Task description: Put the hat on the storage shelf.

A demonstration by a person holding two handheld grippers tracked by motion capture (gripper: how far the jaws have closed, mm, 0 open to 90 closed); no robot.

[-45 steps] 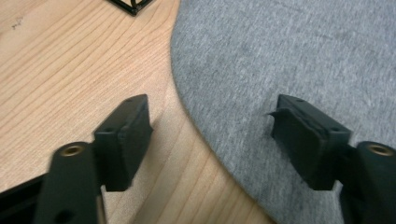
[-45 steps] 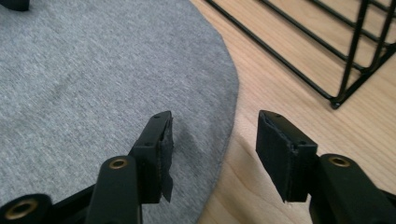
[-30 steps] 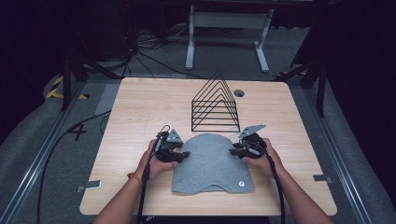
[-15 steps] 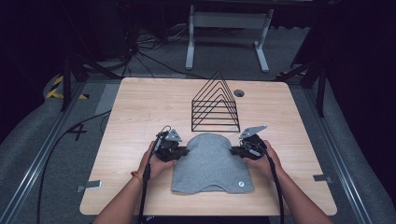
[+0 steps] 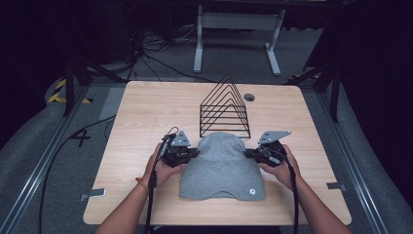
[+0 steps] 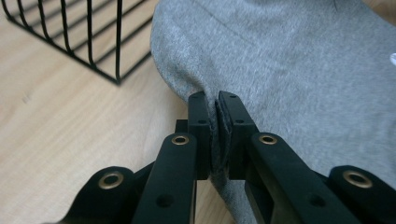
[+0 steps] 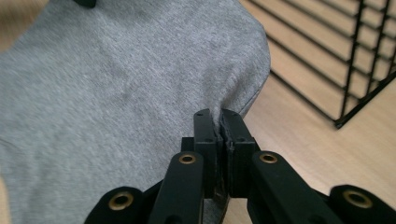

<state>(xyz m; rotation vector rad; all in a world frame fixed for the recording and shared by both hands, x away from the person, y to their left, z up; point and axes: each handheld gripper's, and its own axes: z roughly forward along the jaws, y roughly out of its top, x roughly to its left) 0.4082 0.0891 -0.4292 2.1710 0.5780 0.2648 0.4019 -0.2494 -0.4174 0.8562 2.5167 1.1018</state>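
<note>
Since the earlier frames both claws have closed onto the edges of the grey beanie, and its crown now looks narrower and slightly bunched.

High view: grey beanie (image 5: 221,165) lies flat on the table (image 5: 146,112), crown toward the black wire rack (image 5: 225,109), brim toward the person. Left claw (image 5: 194,153) grips its left edge; right claw (image 5: 247,153) grips its right edge. Left hand (image 5: 163,168) and right hand (image 5: 280,165) hold the tools.

Left gripper view: left claw (image 6: 216,100) jaws pinched together with a fold of beanie (image 6: 299,70) fabric between them; rack (image 6: 70,32) wires at upper left.

Right gripper view: right claw (image 7: 219,116) jaws clamped on the beanie (image 7: 116,93) edge; rack (image 7: 345,56) at upper right.
</note>
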